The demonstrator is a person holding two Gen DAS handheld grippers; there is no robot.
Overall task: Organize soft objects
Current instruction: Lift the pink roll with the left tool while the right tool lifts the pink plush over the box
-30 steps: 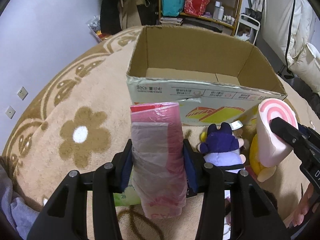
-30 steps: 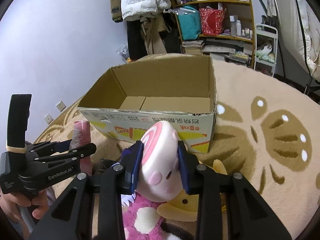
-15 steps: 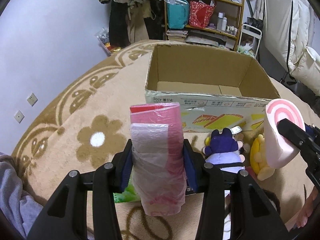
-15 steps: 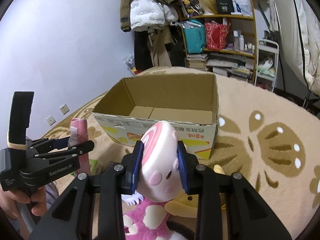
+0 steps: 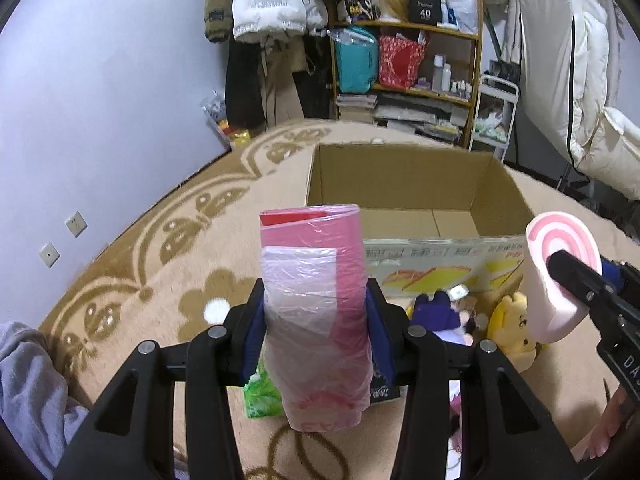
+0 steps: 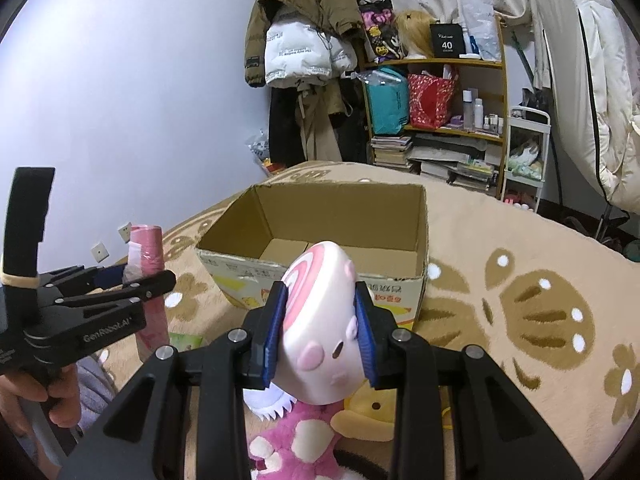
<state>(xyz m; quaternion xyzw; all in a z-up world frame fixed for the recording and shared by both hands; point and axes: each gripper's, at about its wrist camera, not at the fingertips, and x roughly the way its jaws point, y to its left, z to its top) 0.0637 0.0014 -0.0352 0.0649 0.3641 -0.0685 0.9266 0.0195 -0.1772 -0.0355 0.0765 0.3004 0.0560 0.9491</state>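
Observation:
My left gripper (image 5: 316, 312) is shut on a pink plastic-wrapped roll (image 5: 314, 280) and holds it upright above the rug, in front of the open cardboard box (image 5: 408, 184). My right gripper (image 6: 320, 316) is shut on a pink-and-white swirl roll plush (image 6: 320, 320), raised in front of the box (image 6: 320, 216). In the left wrist view the swirl plush (image 5: 556, 272) and right gripper show at the right. In the right wrist view the pink roll (image 6: 148, 256) shows at the left. The box looks empty inside.
On the flower-pattern rug (image 5: 160, 248) lie a purple plush (image 5: 436, 316), a yellow bear plush (image 5: 516, 320), a green packet (image 5: 260, 396) and a pink spotted plush (image 6: 296, 440). A cluttered shelf (image 5: 404, 60) and hanging coats (image 6: 304, 40) stand behind the box.
Both grippers have risen and tilted up with their loads; the box now looks farther and lower, and more of the room behind shows.

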